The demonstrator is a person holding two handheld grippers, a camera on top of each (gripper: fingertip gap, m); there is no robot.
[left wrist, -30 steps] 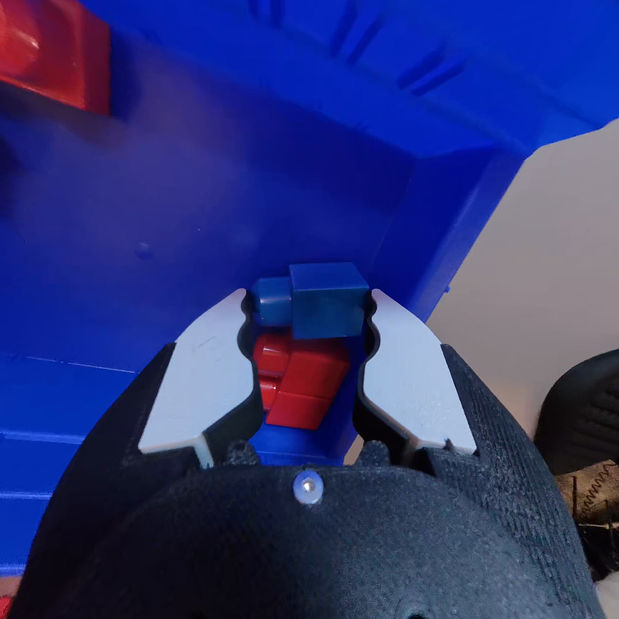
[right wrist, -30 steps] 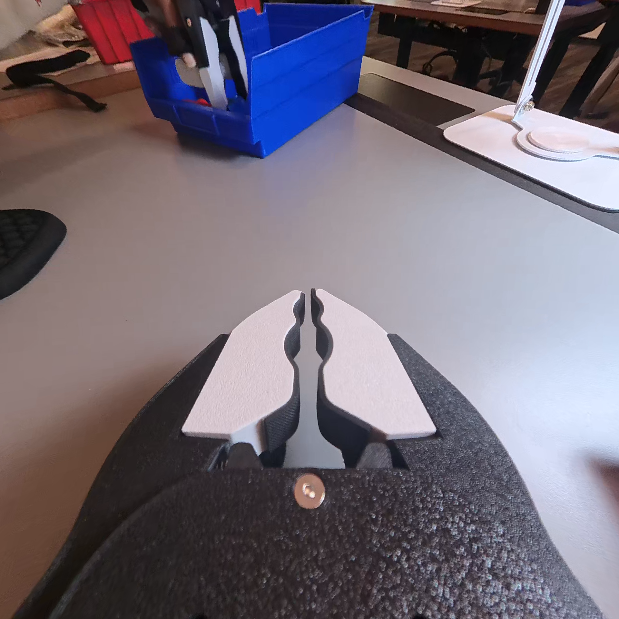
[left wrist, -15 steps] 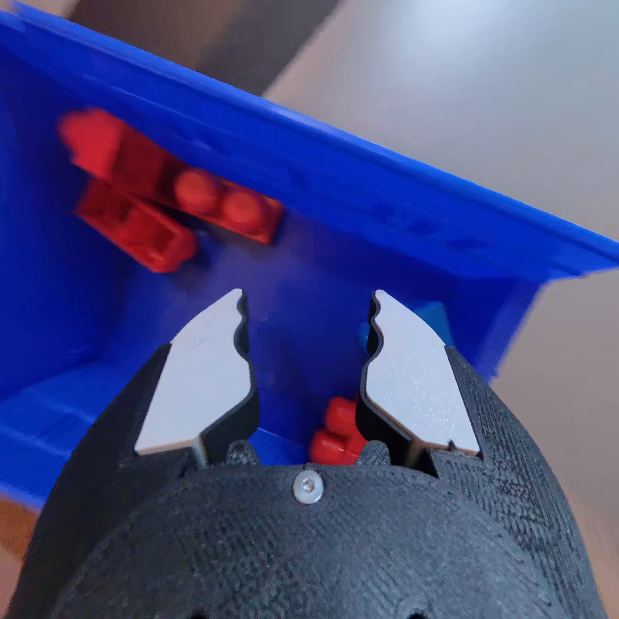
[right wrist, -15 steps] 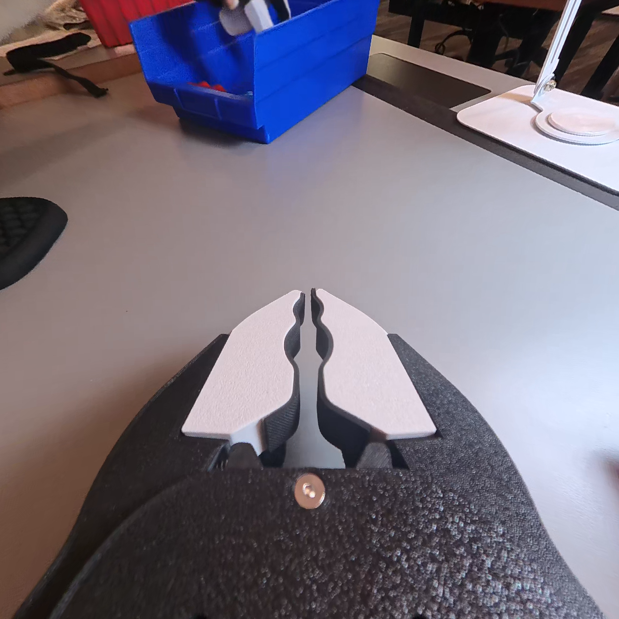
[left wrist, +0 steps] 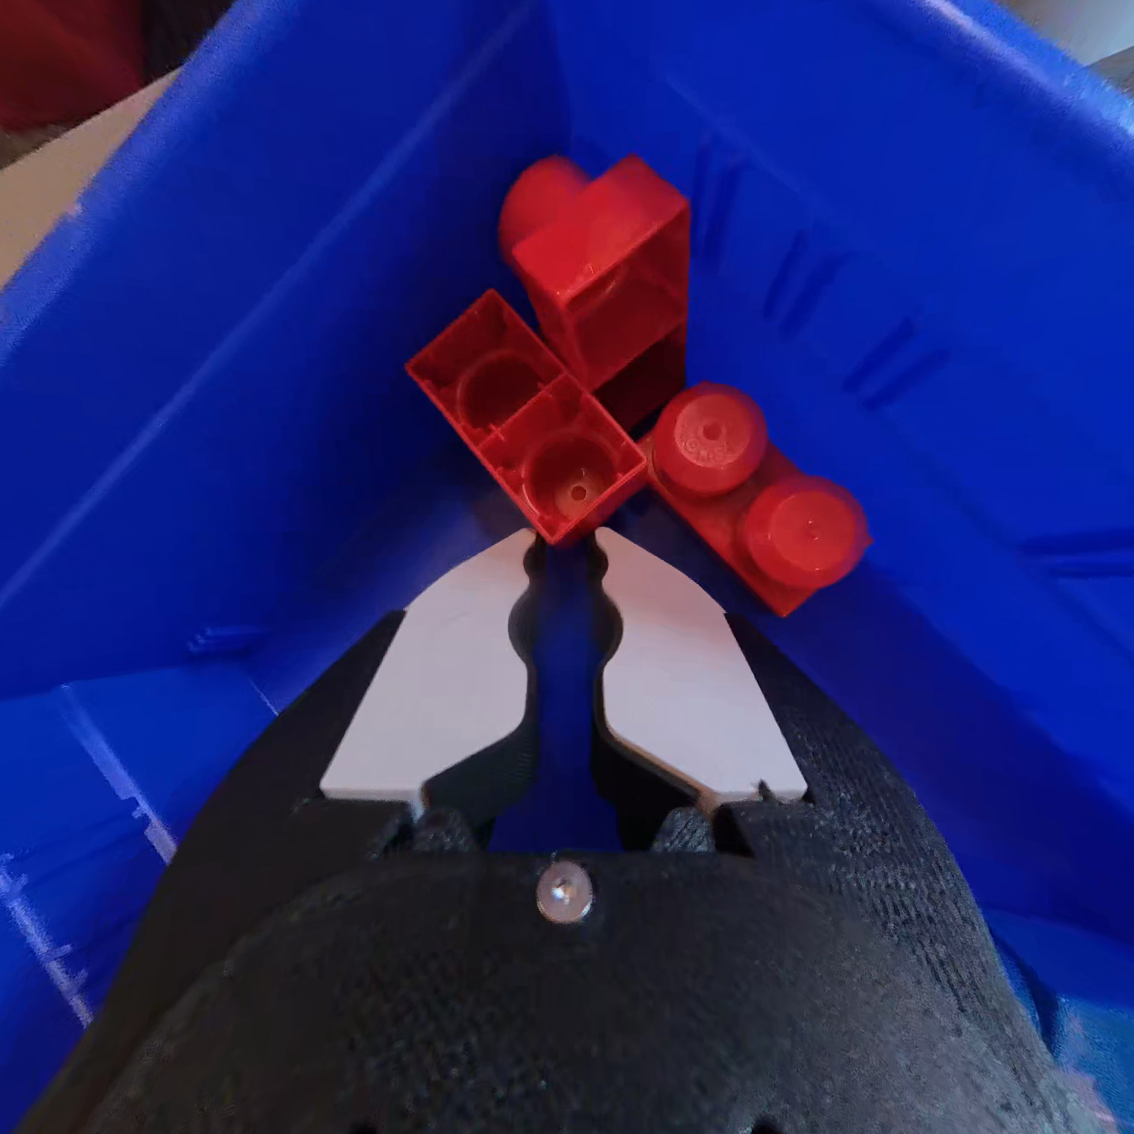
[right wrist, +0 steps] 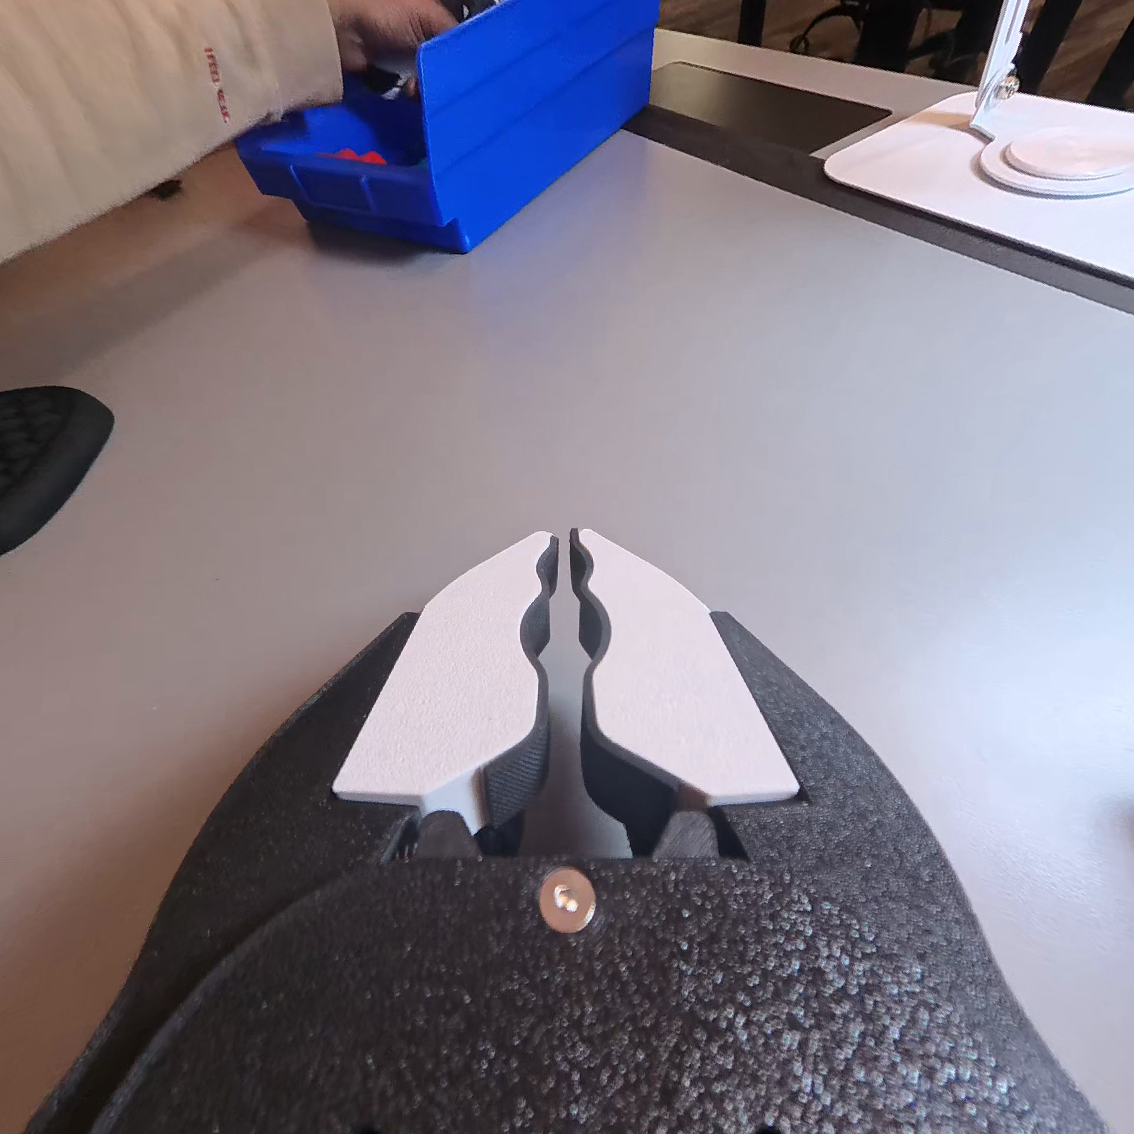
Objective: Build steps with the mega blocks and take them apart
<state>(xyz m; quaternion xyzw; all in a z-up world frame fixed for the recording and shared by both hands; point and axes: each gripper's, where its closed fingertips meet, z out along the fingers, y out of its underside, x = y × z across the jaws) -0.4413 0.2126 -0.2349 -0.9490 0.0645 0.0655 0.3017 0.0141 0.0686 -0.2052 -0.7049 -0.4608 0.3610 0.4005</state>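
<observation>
Left gripper (left wrist: 563, 540) jaws nearly together, a narrow gap left, gripping nothing; the hollow-side-up red plastic two-stud block (left wrist: 524, 417) sits just ahead at their tips, in the blue plastic bin (left wrist: 245, 307). Two more red blocks lie beyond it in the bin corner. To grasp well, probably spread wider and straddle its narrow sides; right gripper (right wrist: 564, 540) jaws near-closed, idle over the grey desk (right wrist: 675, 368).

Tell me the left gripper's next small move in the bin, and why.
Probably open the left gripper wider and ease forward around the upturned red block: its fingers stand too narrowly apart and hold nothing, tips at that block's near corner in the blue bin.
</observation>
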